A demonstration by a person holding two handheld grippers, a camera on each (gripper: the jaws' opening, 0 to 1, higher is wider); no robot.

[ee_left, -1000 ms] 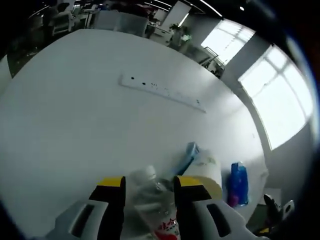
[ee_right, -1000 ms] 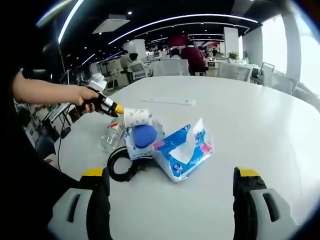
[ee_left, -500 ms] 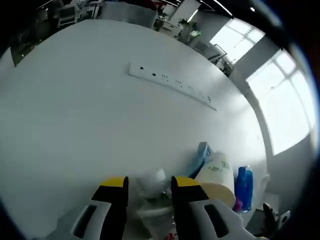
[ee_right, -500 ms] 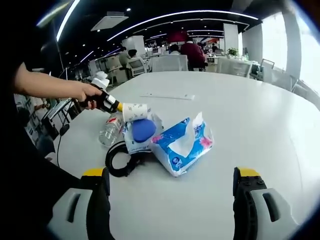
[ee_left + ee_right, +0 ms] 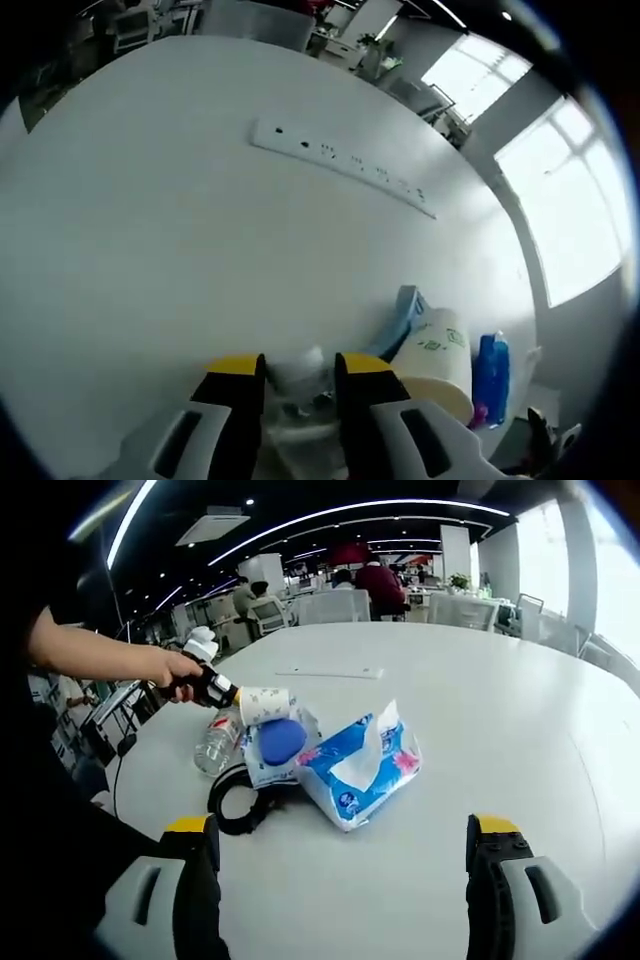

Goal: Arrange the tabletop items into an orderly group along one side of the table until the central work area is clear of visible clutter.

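In the left gripper view, bottom centre, the left gripper (image 5: 297, 372) has its yellow-tipped jaws closed in on a clear plastic bottle (image 5: 296, 368) with a white cap – its body is cut off by the frame edge. Just right of it lies a paper roll (image 5: 437, 352), then a blue tissue pack (image 5: 487, 366). A long power strip (image 5: 340, 166) crosses the white table (image 5: 130, 250) at upper centre. In the right gripper view, the right gripper (image 5: 343, 855) stands wide apart, holding nothing – bottle, black headphones (image 5: 232, 805), roll and tissues cluster mid-left; office desks blur behind
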